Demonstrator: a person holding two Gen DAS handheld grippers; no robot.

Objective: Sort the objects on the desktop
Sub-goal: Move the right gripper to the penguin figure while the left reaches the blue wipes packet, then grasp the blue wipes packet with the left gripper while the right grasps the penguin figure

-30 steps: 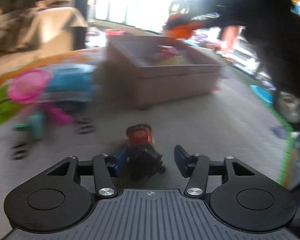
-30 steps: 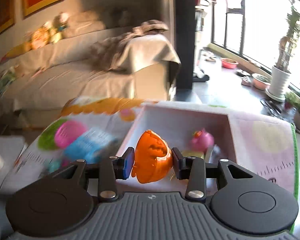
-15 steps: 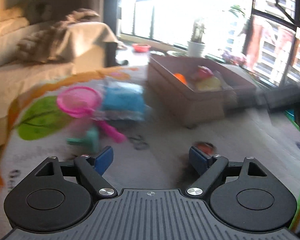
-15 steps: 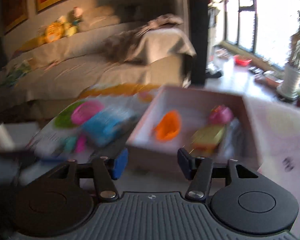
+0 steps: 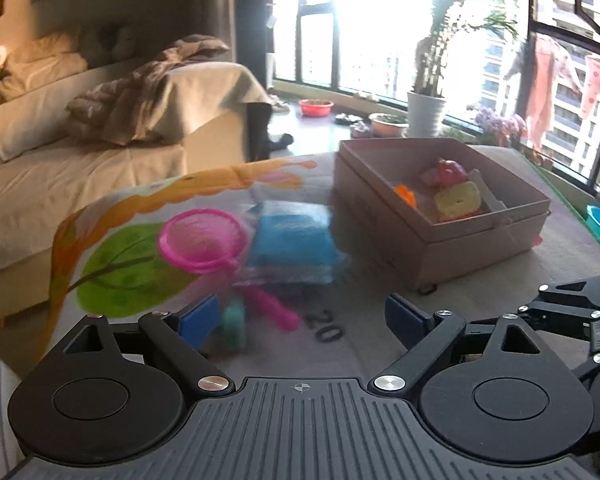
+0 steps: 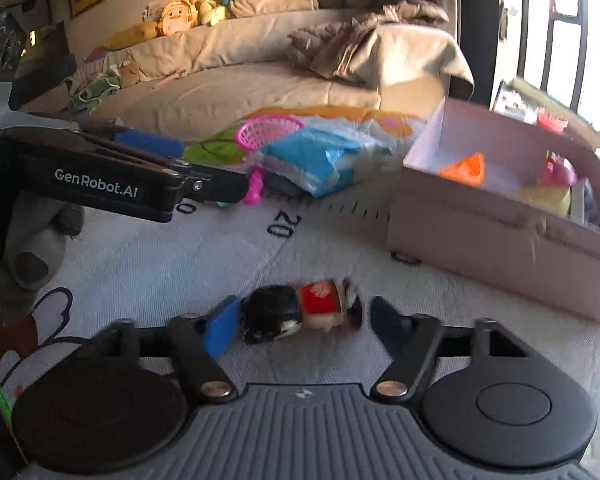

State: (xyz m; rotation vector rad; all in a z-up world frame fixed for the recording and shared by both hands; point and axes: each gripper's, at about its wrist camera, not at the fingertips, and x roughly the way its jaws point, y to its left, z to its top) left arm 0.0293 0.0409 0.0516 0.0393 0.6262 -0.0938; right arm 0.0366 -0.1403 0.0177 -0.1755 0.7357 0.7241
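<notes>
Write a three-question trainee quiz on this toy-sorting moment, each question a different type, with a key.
1. True or false: the right gripper is shut on the small red-and-black toy.
2. Multiple choice: the orange toy lies (A) in the cardboard box, (B) on the mat, (C) in the pink net.
3. Fill in: the left gripper points at the pink net and holds ____.

Key: 1 false, its jaws are open around the toy; 2 A; 3 nothing.
</notes>
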